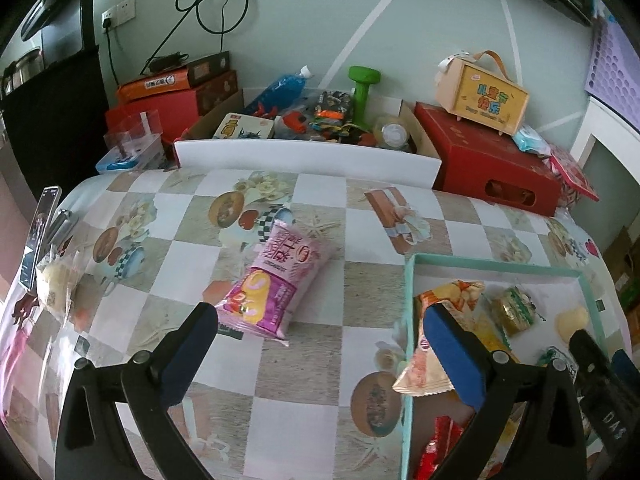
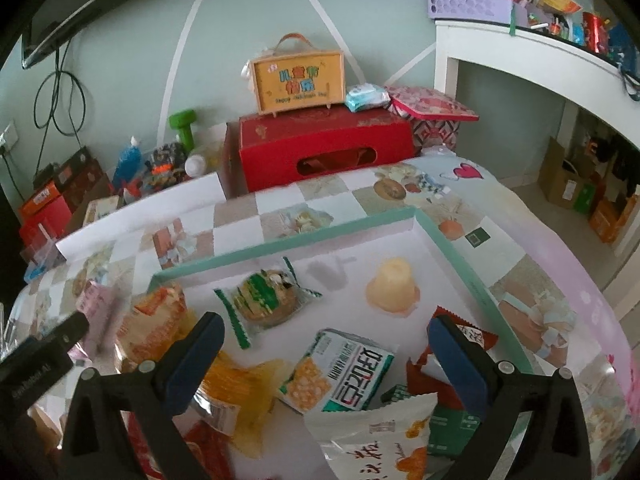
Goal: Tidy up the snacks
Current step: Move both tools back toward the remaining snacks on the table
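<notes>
While both grippers' fingers gape, the pink packet [image 1: 276, 280] lies just outside the tray's [image 1: 408, 320] teal rim.

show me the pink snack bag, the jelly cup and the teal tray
pink snack bag [image 1: 276, 280], left wrist view, middle of the bag's printed front
jelly cup [image 2: 394, 286], right wrist view, side of the cup
teal tray [image 2: 280, 242], right wrist view, far rim
</notes>
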{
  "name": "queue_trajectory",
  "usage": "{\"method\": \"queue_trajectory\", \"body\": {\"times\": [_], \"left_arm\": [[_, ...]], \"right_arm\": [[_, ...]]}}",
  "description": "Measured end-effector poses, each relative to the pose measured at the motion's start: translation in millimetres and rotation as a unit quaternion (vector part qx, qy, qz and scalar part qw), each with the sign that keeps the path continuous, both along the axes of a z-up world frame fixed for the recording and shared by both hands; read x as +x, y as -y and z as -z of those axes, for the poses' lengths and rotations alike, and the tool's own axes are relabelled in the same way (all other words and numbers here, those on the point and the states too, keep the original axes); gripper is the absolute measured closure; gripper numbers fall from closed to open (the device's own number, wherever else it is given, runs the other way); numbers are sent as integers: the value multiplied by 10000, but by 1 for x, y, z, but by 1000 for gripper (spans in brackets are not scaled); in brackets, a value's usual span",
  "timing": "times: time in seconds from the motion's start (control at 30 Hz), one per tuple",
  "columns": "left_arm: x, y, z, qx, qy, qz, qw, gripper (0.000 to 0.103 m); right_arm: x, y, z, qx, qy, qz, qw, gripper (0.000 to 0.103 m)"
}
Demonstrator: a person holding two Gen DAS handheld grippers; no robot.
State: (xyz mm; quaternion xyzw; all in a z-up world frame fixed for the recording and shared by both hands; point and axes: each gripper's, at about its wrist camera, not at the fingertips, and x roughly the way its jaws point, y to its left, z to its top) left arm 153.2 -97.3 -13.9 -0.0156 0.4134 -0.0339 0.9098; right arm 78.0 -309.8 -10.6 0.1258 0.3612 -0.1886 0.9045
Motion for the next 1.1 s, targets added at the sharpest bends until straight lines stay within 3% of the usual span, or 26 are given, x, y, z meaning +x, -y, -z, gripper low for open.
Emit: {"method": "queue_trajectory", "body": {"times": [0.23,0.6,0.83,1.1], "left_arm": [[0,-15,-4,30,-48,-6,10000,1],[3,-62,-9,-24,-103,-367,9993,1],[5,-104,-9,-122,-112,-736,9971,1],[7,-170,-5,-76,-123,-1483,9888,1]], "right_arm": [[-3,-16,-16,188,474,53,9987,0],[16,-81,-22,75,550,-667,9962,0],[24,-121,-22,88,618,-1026,9928,0],[37,-160,-18,128,587,-1338,9892,0]]}}
